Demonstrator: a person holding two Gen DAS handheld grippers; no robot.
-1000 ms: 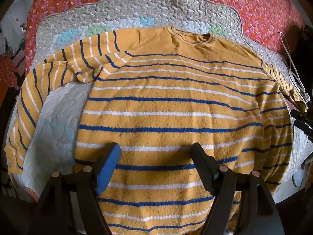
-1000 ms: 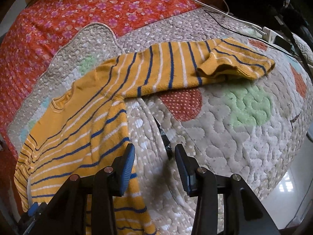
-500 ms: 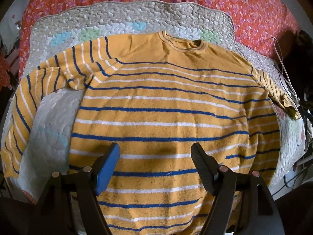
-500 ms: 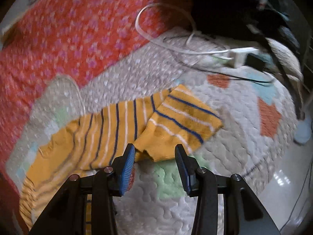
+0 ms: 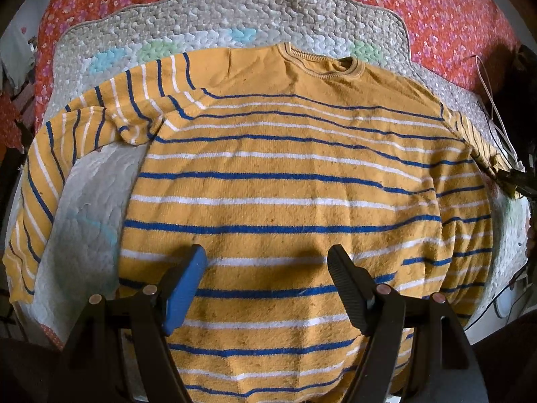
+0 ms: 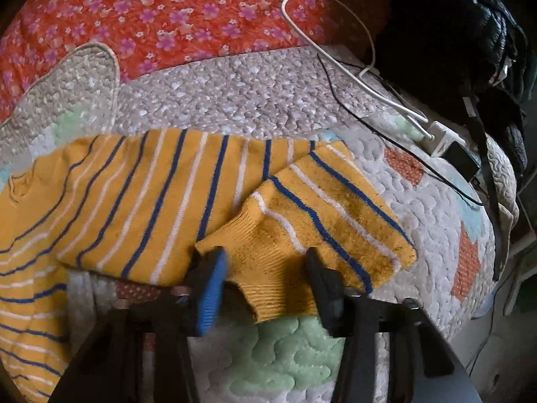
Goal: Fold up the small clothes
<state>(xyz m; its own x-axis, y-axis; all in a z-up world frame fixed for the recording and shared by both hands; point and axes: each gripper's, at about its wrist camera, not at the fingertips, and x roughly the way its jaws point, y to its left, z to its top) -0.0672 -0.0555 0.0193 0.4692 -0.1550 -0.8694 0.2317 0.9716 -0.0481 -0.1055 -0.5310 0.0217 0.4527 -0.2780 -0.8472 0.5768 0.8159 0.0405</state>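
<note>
A small yellow sweater [image 5: 285, 184] with blue and white stripes lies spread flat on a quilted mat [image 5: 235, 20], neck at the far side. My left gripper [image 5: 266, 265] is open and empty, hovering over the sweater's lower body. Its left sleeve [image 5: 43, 181] hangs down the mat's left side. In the right wrist view the right sleeve [image 6: 174, 198] lies across the mat with its cuff [image 6: 275, 268] folded back. My right gripper [image 6: 265, 268] is open, its fingers either side of the cuff, not closed on it.
A red flowered bedspread [image 6: 151, 10] lies under the mat. A white cable [image 6: 335, 43], a charger block [image 6: 439, 136] and black cables lie on the mat's right side, next to a dark bundle [image 6: 453, 33]. The mat's edge drops off at right.
My right gripper has swung to the right sleeve's end and come down over the folded cuff. My left gripper has eased slightly forward over the sweater body.
</note>
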